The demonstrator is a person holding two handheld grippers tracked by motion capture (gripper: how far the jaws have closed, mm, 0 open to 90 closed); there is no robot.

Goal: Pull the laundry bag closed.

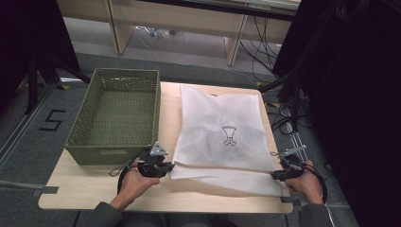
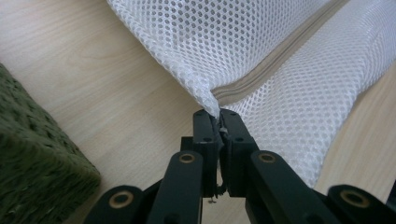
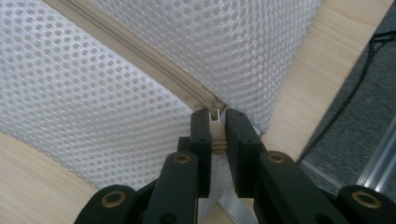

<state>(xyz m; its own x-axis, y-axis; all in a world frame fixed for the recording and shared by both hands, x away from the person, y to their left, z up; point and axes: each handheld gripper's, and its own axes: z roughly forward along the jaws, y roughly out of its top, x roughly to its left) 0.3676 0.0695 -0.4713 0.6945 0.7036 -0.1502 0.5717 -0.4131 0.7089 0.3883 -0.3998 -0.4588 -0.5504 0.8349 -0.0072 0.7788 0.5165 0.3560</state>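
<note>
Both grippers are clamped on the near end of a white mesh bag (image 1: 222, 137) that lies flat on the wooden table (image 1: 94, 189). Seen along its own jaws, the left gripper (image 2: 217, 122) has them drawn nearly together, pinching the bag's corner exactly where the beige zipper strip (image 2: 261, 74) ends; only a thin fold of mesh sits between the pads. At the bag's near left corner in the high view, the left gripper (image 1: 165, 166) is held by the person's left hand (image 1: 135, 182) (its grey three-cornered plate points up).

At the bag's opposite near corner, the right gripper (image 3: 216, 125) grips the other end of the zipper strip (image 3: 140, 51), jaws narrow, with the beige end piece standing in the slim gap. From above, the right gripper (image 1: 279, 174) rests at the bag's near right corner, in the right hand (image 1: 307, 182).

A green woven basket (image 1: 80, 137) stands just left of the bag, close beside the left gripper.
</note>
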